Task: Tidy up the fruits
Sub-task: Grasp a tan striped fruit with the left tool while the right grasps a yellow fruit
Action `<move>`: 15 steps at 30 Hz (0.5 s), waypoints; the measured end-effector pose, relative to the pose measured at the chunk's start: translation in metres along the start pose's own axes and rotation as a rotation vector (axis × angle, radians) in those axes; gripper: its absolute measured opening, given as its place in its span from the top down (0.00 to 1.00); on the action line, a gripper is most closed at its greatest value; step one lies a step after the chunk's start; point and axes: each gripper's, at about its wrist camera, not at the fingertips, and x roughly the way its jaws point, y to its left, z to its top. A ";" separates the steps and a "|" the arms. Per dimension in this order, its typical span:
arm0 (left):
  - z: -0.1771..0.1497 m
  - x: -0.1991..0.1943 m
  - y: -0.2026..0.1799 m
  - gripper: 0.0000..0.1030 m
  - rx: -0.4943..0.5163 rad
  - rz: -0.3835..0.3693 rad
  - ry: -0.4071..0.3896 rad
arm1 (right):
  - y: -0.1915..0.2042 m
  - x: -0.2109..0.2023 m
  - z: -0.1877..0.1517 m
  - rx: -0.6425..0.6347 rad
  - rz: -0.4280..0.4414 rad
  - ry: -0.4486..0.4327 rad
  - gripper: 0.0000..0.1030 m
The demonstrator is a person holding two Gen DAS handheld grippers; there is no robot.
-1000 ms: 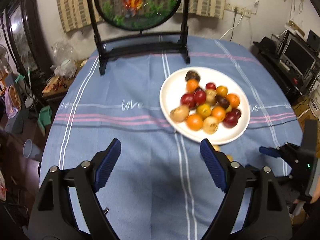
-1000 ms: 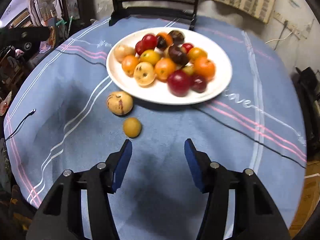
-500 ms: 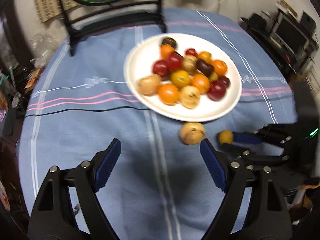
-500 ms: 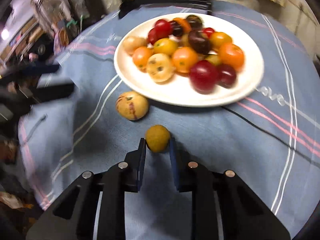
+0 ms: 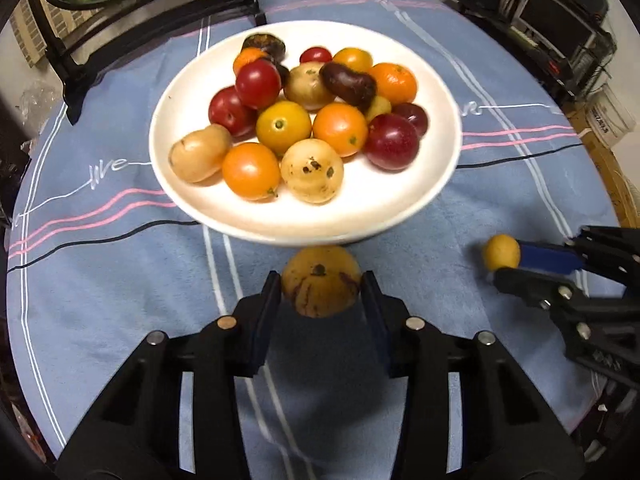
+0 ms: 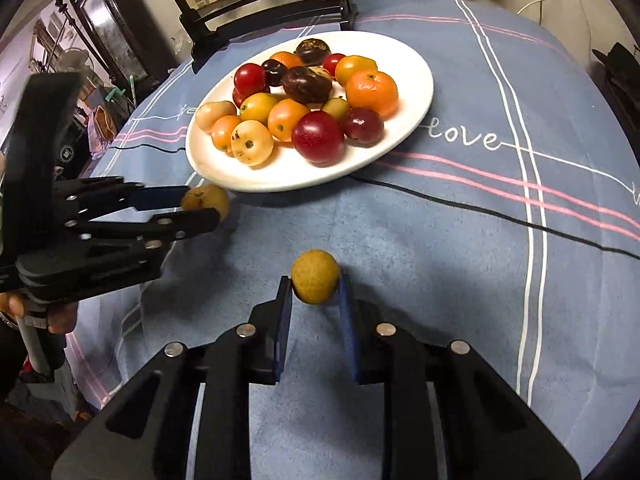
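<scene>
In the left wrist view the left tool (image 5: 321,286) sits at the lower middle of the frame, its two blue-lined fingers pinching a large yellow fruit (image 5: 320,281) with brown streaks, right at the near rim of the white plate (image 5: 436,184). The plate fills the upper middle of the frame on a round worktop (image 5: 120,280) covered with a blue striped cloth, and it carries a heap of red, orange, yellow and dark purple fruits (image 5: 296,120). At the right edge of that frame the right tool (image 5: 502,262) comes in from the side, closed around a small yellow fruit (image 5: 500,252), well apart from the plate. In the right wrist view the same small yellow fruit (image 6: 315,276) is clamped between the right tool's (image 6: 315,286) blue pads at the centre of the frame, above the cloth. At the left of that frame the left tool (image 6: 208,206) reaches in with its large fruit (image 6: 206,200) held just beside the plate's (image 6: 416,92) lower left rim. A black stand (image 6: 264,4) rises behind the plate at the top of the frame.
</scene>
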 end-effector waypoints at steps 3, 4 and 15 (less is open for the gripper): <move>-0.006 -0.023 0.006 0.59 -0.024 -0.019 -0.044 | 0.003 -0.008 -0.003 -0.002 0.008 -0.015 0.77; -0.008 -0.029 0.009 0.59 -0.033 -0.021 -0.056 | 0.005 -0.011 -0.004 -0.004 0.010 -0.019 0.77; -0.007 -0.097 0.027 0.59 -0.091 -0.010 -0.211 | 0.025 -0.059 0.009 -0.019 0.057 -0.138 0.77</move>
